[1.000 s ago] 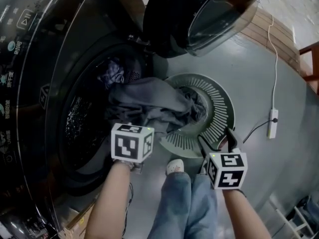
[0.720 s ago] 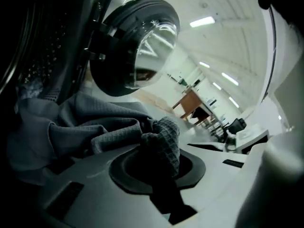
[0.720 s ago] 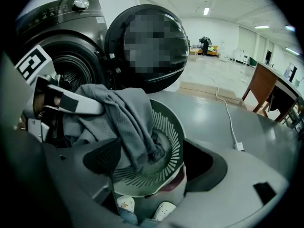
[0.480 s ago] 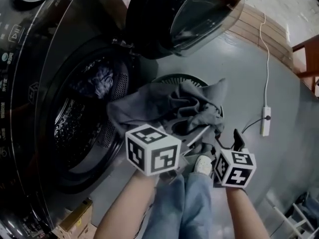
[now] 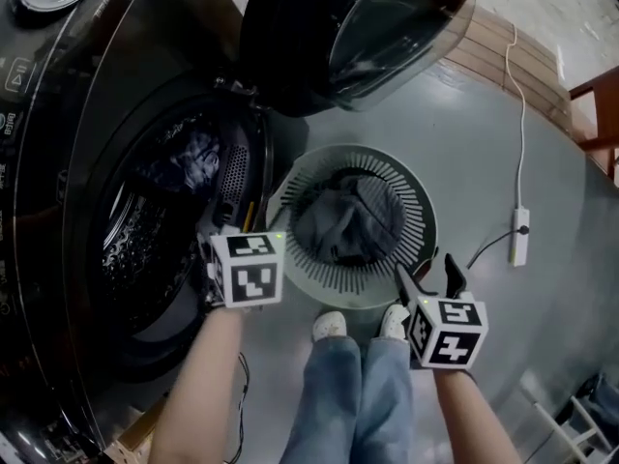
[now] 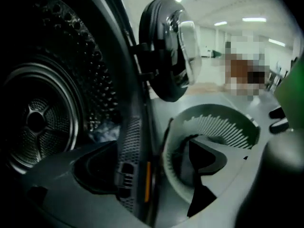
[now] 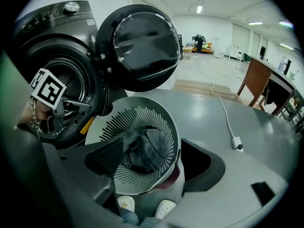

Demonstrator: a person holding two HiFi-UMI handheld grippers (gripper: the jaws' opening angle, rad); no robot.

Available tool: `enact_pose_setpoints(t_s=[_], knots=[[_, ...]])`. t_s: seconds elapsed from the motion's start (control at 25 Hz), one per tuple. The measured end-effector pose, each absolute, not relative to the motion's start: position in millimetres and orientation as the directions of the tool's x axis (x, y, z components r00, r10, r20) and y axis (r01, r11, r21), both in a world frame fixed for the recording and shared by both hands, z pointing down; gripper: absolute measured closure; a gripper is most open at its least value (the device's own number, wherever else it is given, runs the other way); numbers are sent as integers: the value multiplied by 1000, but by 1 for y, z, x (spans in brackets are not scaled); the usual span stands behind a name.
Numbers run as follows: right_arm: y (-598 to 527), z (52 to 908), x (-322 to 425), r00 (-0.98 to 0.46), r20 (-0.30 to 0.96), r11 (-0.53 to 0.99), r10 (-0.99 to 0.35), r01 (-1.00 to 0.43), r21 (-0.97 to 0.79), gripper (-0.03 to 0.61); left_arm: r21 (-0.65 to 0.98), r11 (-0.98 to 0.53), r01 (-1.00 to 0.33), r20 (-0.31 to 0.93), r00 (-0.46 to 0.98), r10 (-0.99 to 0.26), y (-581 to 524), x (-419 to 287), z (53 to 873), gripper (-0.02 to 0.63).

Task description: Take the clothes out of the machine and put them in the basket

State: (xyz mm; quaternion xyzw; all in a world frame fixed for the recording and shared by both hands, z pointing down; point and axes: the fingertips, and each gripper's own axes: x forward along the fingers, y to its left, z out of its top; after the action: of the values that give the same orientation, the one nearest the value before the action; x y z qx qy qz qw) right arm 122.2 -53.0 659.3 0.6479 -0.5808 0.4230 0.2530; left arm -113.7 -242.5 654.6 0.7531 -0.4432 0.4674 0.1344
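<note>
**A:** Grey floor [image 5: 484, 143], shoes [image 5: 330, 325] at six o'clock. Just beyond them the right gripper [image 5: 427, 271] hangs short of the basket [image 5: 416, 211], jaws parted, nothing in them.

**B:** And the left gripper [image 6: 154, 156]?

**A:** At nine o'clock, by the drum [image 5: 135, 249] mouth. Its jaws have just sprung apart and they're empty. The grey garment [image 5: 343, 225] lies in the basket at twelve.

**B:** Anything left inside?

**A:** A bluish bundle [image 5: 193, 158], deep in at ten o'clock. I'd reach in with jaws wide and pinch a thick fold, so it lifts out whole.
</note>
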Motion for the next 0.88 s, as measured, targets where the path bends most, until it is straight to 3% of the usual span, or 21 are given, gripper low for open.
enact_pose_setpoints(t_s=[0.08,0.2,0.4,0.52,0.6,0.72,0.88], knots=[[-57,663,115,-47,841,-185,-538,-968,-172,197,-322,-522,-790,801,67,-595,-271,-150,663,133],[-66,669,105,-67,840,-164,-538,-969,-182,199,-370,-460,-807,782,-4,-623,-311,-182,671,126],[-80,675,91,-97,833,-136,-545,-970,-203,208,-292,-453,-842,718,119,-685,-360,-181,660,127],[-86,679,86,-111,830,-133,-547,-967,-217,215,-202,-191,-961,573,42,-818,-377,-217,632,276],[-89,684,81,-126,832,-123,-541,-966,-226,220,-215,-92,-972,663,-76,-745,-368,-245,654,275],[-101,688,71,-149,826,-92,-543,-968,-235,229,-401,-146,-904,771,-247,-587,-357,-269,692,171],[-139,695,49,-170,803,28,-571,-982,-188,229,-529,-277,-802,728,-261,-633,-392,-257,695,163]])
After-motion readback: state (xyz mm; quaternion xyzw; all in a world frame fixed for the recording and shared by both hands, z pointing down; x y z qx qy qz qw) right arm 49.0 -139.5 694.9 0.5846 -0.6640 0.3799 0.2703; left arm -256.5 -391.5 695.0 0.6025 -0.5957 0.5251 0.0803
